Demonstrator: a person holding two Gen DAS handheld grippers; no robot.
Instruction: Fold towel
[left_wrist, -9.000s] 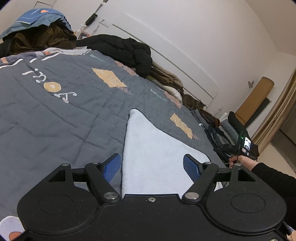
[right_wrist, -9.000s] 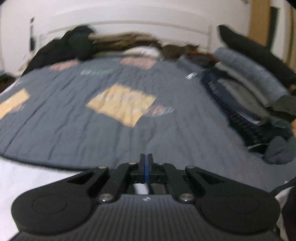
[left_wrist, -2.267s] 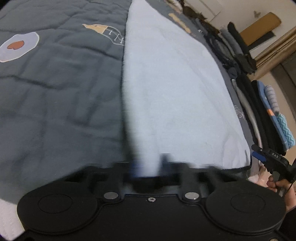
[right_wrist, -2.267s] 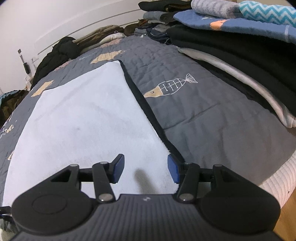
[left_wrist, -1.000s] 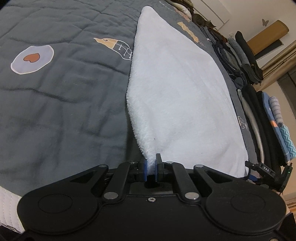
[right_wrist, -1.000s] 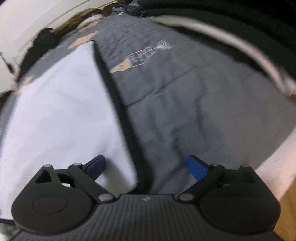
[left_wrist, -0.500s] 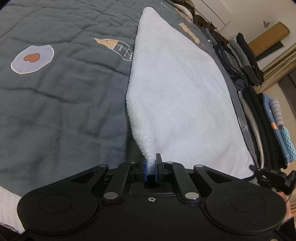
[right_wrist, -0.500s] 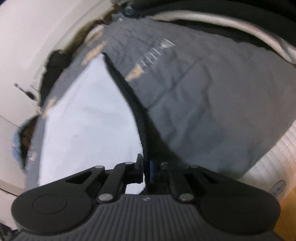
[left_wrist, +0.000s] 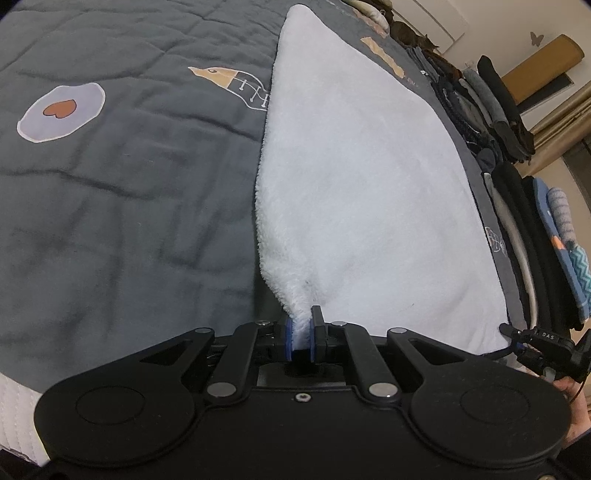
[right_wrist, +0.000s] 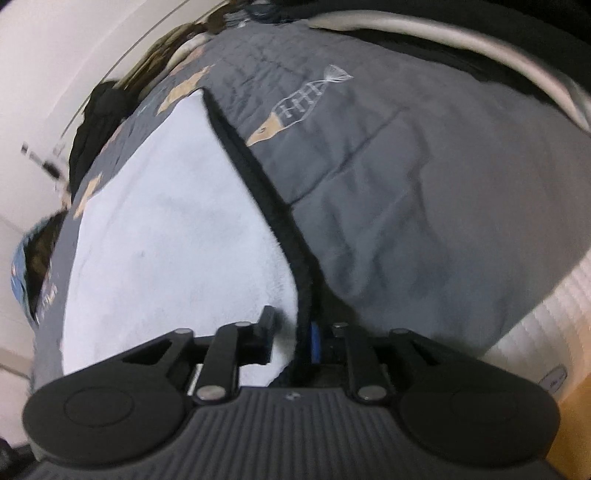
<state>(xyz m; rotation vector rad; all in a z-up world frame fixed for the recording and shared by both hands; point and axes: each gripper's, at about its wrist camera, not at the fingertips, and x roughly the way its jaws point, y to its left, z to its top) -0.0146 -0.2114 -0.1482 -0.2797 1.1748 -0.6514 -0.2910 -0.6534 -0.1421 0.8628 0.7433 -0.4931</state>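
A grey quilt (left_wrist: 122, 192) printed with fish and a heart patch covered the bed, and the pale towel (left_wrist: 354, 177) lay spread flat on it, its long axis running away from both claws toward the far end, where dark clothes (right_wrist: 99, 122) were heaped. More folded clothes (left_wrist: 524, 206) were stacked along the right side.

The towel's two near corners sat right at the claws, so the fold looked set to go away from the person, along the towel's length. The left gripper (left_wrist: 300, 338) was closed tight on the near left corner, a tuft of pile pinched between its blue pads and lifted slightly off the quilt. The right gripper (right_wrist: 293, 338) sat at the near right corner, over the towel's dark edge band (right_wrist: 258, 177); its jaws were opening a little, with the corner between them, and the blur left it unclear whether the pads were pressing the cloth.

Compared with a second before, the left claw held the same corner in the same place. The right claw then stood wide open astride the edge; half a second before it had snapped nearly shut there, and it had rolled somewhat.
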